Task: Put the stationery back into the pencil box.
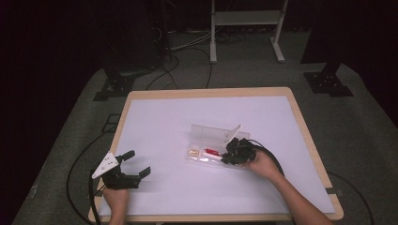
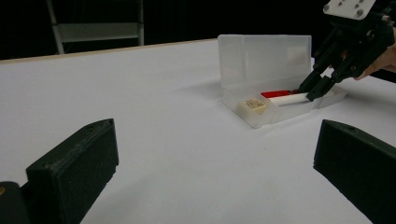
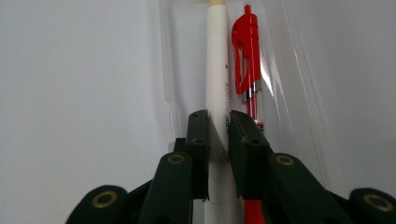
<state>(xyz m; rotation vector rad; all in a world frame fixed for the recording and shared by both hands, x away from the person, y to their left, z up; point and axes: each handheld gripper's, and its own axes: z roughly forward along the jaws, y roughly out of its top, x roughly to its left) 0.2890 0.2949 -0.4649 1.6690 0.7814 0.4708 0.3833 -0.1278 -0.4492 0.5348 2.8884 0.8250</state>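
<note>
Inside clear case point(image 2: 261, 60): white pen point(image 3: 217, 70), red pen point(image 3: 246, 56), eraser point(image 2: 252, 105).

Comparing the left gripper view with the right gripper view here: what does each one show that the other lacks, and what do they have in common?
Left gripper view alone: the clear case's upright lid, a pale eraser in the end compartment, the table edge, the open left gripper away from the case, and the right gripper seen from outside.

Right gripper view alone: the red pen's clip, printing on the white pen's barrel, and the right gripper shut on the white pen.

Shared: the white pen, the red pen, the clear case and the white table.
</note>
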